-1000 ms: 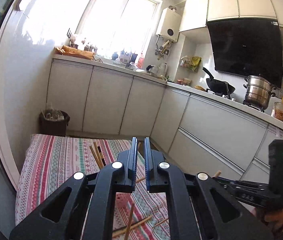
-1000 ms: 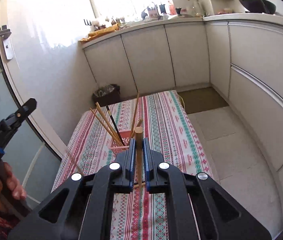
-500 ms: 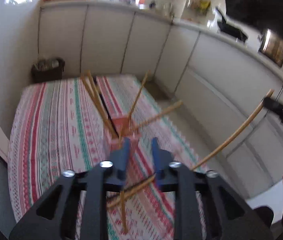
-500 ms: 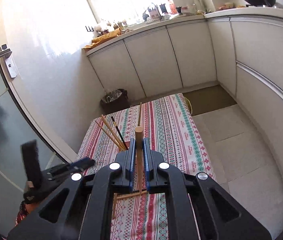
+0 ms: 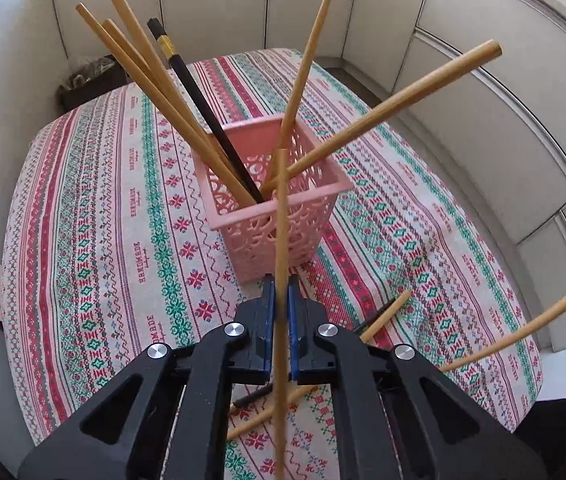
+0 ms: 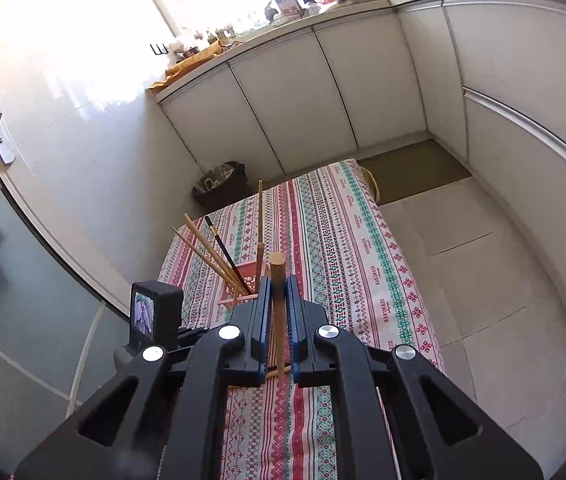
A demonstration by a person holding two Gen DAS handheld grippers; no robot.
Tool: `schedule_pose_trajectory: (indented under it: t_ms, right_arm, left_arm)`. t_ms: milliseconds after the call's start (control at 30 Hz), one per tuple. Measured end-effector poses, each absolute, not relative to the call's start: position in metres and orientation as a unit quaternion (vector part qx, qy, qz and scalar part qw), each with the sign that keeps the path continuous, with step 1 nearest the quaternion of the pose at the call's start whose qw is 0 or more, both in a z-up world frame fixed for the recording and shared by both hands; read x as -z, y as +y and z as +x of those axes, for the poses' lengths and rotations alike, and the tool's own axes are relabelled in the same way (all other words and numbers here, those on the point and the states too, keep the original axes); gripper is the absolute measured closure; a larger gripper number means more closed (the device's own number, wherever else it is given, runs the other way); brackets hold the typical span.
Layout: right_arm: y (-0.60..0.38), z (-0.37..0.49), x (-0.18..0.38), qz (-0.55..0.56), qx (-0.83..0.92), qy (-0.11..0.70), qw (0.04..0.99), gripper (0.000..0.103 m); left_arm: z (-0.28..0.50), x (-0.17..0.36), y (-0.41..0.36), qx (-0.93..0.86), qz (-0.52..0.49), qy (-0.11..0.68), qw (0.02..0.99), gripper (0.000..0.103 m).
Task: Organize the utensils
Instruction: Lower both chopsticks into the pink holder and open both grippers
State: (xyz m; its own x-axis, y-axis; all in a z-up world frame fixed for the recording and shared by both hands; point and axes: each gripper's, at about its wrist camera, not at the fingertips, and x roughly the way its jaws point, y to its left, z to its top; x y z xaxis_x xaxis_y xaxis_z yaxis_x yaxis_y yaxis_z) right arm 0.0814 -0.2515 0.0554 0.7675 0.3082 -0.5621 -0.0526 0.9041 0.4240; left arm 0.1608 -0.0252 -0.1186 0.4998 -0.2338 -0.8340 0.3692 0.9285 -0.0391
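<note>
A pink perforated basket [image 5: 279,208] stands on the striped tablecloth [image 5: 95,216] and holds several wooden chopsticks [image 5: 163,96] and one black chopstick [image 5: 203,108]. My left gripper [image 5: 277,300] is shut on a wooden chopstick [image 5: 281,264] just in front of the basket, its upper end near the rim. My right gripper [image 6: 277,292] is shut on another wooden chopstick [image 6: 277,280], held above the table behind the basket [image 6: 243,276]; that chopstick also shows at the right in the left wrist view [image 5: 523,332].
Loose chopsticks [image 5: 379,316] lie on the cloth under the left gripper. White kitchen cabinets [image 6: 323,92] run along the far and right sides. A dark waste bin [image 6: 221,184] stands past the table's far end. The left gripper's body [image 6: 155,316] shows in the right wrist view.
My left gripper tilted down toward the table, closed on a wooden chopstick and came up close to the basket. My right gripper kept hold of its chopstick and rose slightly.
</note>
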Motion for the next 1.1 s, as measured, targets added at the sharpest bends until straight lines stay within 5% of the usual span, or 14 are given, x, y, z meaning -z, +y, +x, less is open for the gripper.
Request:
schedule_pose_trajectory:
  t_ms: [433,700,867,1000,1100]
  right_arm:
    - [-0.260,0.077,-0.077,0.214,-0.112,0.305,0.921,0.095]
    - [-0.255,0.085,-0.092,0.207,-0.123,0.298,0.924,0.095]
    - [-0.248,0.093,-0.095,0.203,-0.126,0.296,0.925,0.095]
    - [-0.243,0.100,-0.097,0.210,-0.132,0.294,0.923,0.095]
    - [-0.235,0.109,-0.104,0.210,-0.134,0.285,0.925,0.095]
  left_arm:
    - [0.110,-0.030,0.010,0.181,-0.047,0.190,0.964,0.098]
    - [0.147,-0.056,-0.006,0.157,-0.044,0.150,0.975,0.098]
    - [0.179,-0.018,-0.008,0.144,-0.046,0.187,0.971,0.097]
    - [0.165,0.006,0.011,0.133,-0.071,0.201,0.968,0.061]
    - [0.134,-0.010,0.046,0.112,-0.128,0.171,0.971,0.050]
